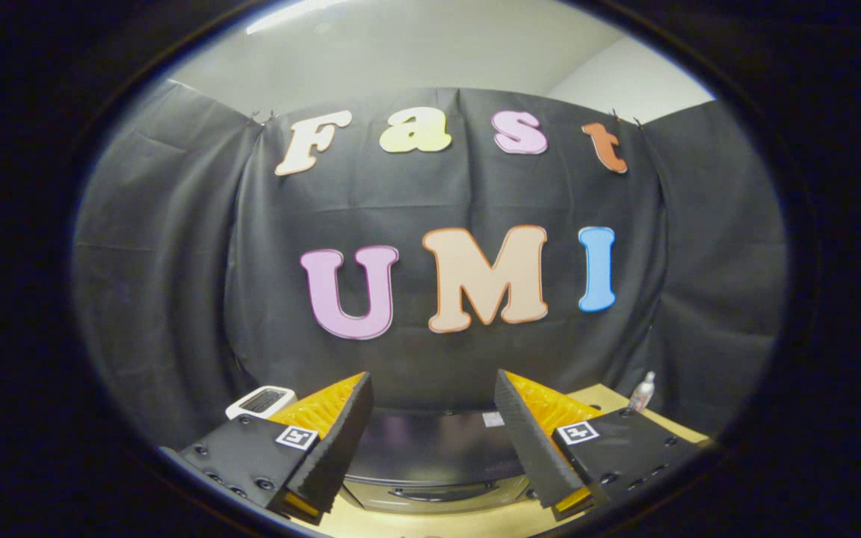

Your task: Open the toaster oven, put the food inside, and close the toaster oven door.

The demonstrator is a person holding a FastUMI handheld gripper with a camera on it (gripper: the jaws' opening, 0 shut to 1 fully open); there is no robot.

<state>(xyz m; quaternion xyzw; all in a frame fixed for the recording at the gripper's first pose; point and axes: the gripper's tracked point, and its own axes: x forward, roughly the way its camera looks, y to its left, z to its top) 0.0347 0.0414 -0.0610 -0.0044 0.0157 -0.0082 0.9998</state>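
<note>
In the gripper view the gripper (430, 418) is wide open and holds nothing, with the closed toaster oven (430, 459) low between its fingers, so I would dip down and hook the door handle (438, 493) squarely.

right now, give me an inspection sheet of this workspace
surface: light wooden table, bare at its far corner.
job's things: toaster oven sits just ahead of and below the fingers, seen from above, dark top, handle at the front; whether the door is fully shut cannot be told. food: nothing seen.
clutter: small clear bottle stands on the table's far corner; white device with a dark panel sits beyond the left finger.
grippers: claw open, fingers apart over the oven, holding nothing.
cables: nothing seen.
surroundings: black cloth wall, pale room wall and ceiling above.
</note>
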